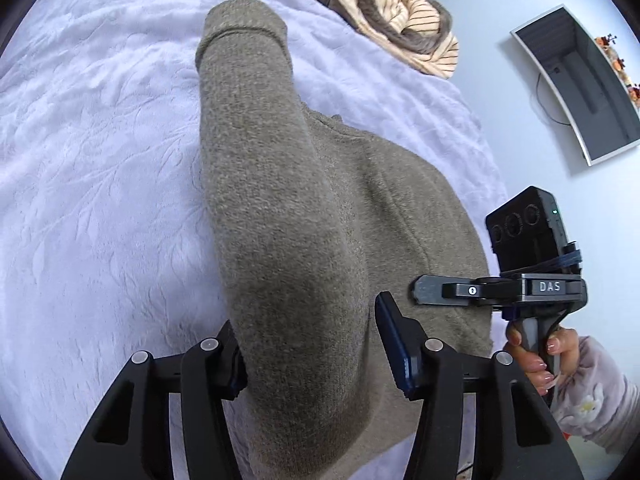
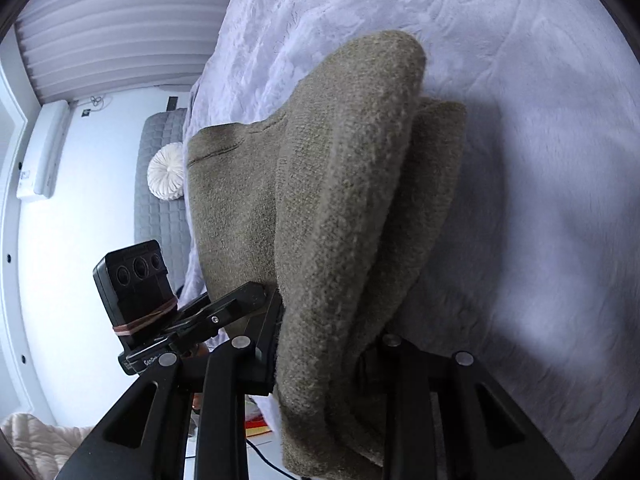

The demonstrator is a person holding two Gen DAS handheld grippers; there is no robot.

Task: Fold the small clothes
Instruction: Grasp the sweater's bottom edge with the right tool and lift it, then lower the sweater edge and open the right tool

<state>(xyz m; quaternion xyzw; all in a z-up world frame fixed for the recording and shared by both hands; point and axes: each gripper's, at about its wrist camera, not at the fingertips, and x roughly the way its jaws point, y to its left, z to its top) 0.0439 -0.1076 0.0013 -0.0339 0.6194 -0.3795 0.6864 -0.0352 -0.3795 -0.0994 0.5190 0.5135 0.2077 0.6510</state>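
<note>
On the pale lilac blanket (image 1: 100,168) covering the bed, an olive-green knitted sweater (image 1: 360,208) is lying with its body spread flat and one sleeve (image 1: 256,184) rising up from it toward the left wrist camera. That sleeve is passing between the two fingers of the left gripper (image 1: 316,354), its cuff hanging at the far end over the blanket. The left finger is touching the knit; the right, blue-padded finger (image 1: 394,344) is standing just beside the fabric, so whether the sleeve is truly being pinched cannot be told from this view.

From the right wrist view, a thick fold of the sweater (image 2: 340,208) is bulging up between the fingers of the right gripper (image 2: 320,344). Both fingers are disappearing into the knit, and the fabric is filling the whole gap, so this gripper is clamping the bunched layers. Its tips are hidden by the cloth.

Beside the sweater's edge, the right gripper (image 1: 500,290) is showing side-on in the left view, lying roughly level, with a black box strapped on top. A hand (image 1: 536,360) in a pale sleeve is gripping its handle from below. The left gripper (image 2: 224,312) is appearing likewise at the sweater's near edge in the right view, tilted downward.

Farther off, a striped beige garment (image 1: 400,20) is lying crumpled near the blanket's far edge, well apart from the sweater. No container is visible.
</note>
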